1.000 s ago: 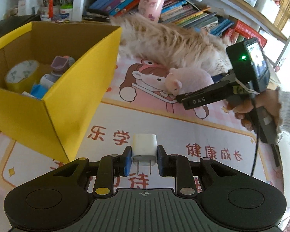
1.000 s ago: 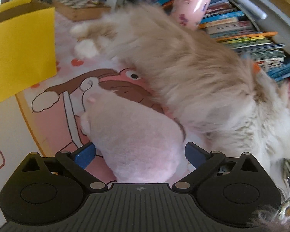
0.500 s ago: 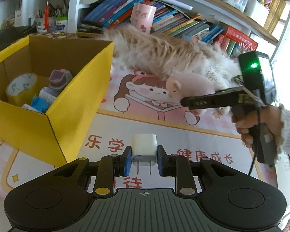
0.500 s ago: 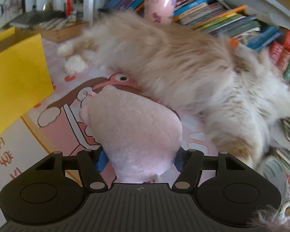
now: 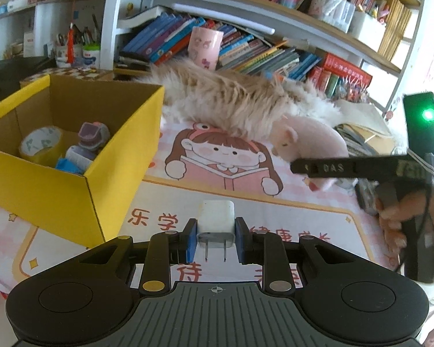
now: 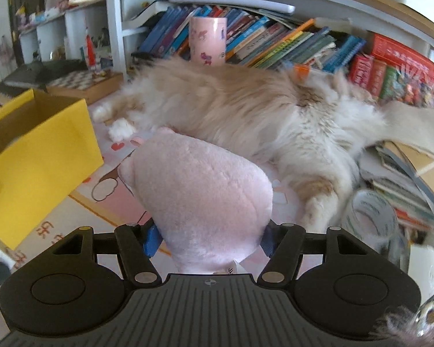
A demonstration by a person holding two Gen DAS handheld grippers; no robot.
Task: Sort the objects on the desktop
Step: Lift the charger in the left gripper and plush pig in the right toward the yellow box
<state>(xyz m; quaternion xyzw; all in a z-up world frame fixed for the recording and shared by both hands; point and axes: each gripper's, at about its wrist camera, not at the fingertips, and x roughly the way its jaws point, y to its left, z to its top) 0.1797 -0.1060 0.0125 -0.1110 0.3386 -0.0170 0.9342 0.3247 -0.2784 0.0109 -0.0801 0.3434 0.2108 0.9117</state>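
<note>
Left wrist view: the left gripper (image 5: 216, 239) is pinching a white charger (image 5: 216, 223); the right gripper (image 6: 209, 238) is squeezing a pink plush pig (image 6: 199, 199).

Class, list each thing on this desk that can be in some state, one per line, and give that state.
White charger: clamped in left gripper, prongs toward camera.
Pink plush pig: squeezed in right gripper.
Yellow box: open, partly filled.
Tape roll: inside box.
Cat: lying along the books.
Pink cup: upright.

White charger (image 5: 216, 222) hangs prongs-toward-us above the mat's near edge; pink plush pig (image 6: 201, 199) hangs lifted near its far-right side.
</note>
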